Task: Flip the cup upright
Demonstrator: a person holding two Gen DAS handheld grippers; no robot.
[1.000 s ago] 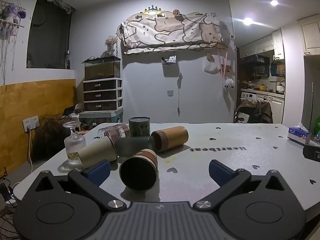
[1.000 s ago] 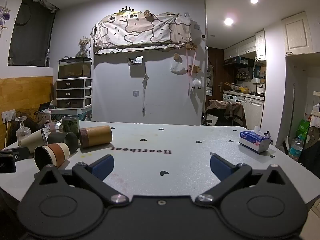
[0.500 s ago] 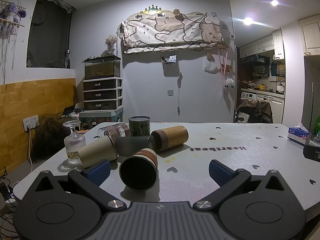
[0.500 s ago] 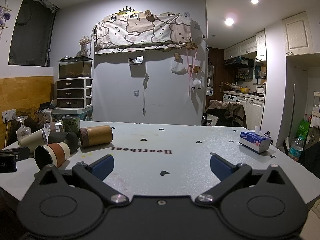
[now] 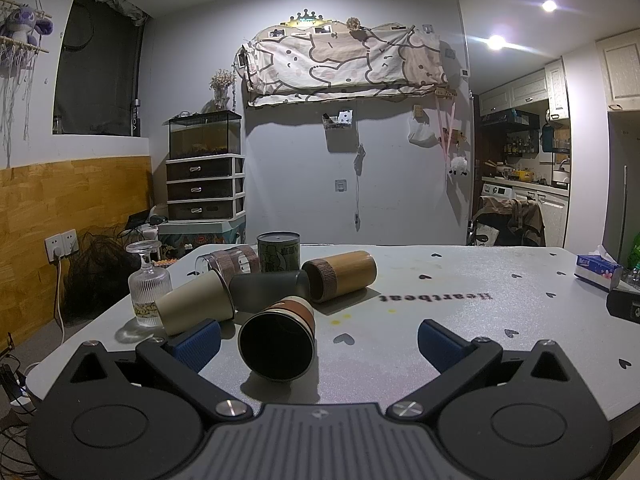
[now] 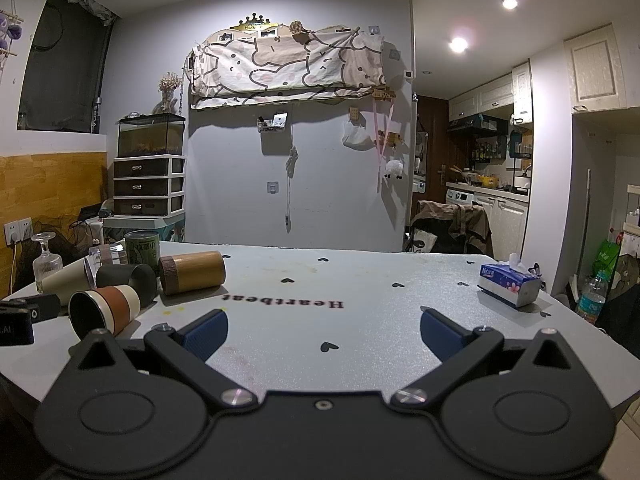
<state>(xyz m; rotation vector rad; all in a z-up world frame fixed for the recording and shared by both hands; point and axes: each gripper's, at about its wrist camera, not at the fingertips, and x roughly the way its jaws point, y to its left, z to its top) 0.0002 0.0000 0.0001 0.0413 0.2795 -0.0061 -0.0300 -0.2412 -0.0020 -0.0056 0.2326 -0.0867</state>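
Table point(image 5: 460, 312) first: pale, sprinkled with little black hearts, and crowded only toward ten o'clock from where the person stands. That crowd is a heap of tumbled vessels. A bamboo-coloured canister point(image 5: 340, 275) lies on its side at the back, touching a dark grey cup point(image 5: 268, 291); a beige cup point(image 5: 195, 308) leans beside an upturned glass goblet point(image 5: 149, 288), and a green tin point(image 5: 279, 251) stands upright behind them. Nearest lies the brown-banded cup point(image 5: 277, 340), on its side, its dark mouth facing the left gripper point(image 5: 316, 340), whose fingers are spread wide with nothing between them. The cup sits between those fingers, closer to the eleven o'clock one. The right gripper point(image 6: 324, 330) is likewise spread and empty, over bare table well apart from the heap, a tissue pack point(image 6: 508, 283) at its two o'clock.

Trouble looks likeliest from rolling: a round cup squeezed off-centre could squirt away. The left finger point(image 5: 198, 338) is also very near the beige cup and might nudge the heap, goblet included.
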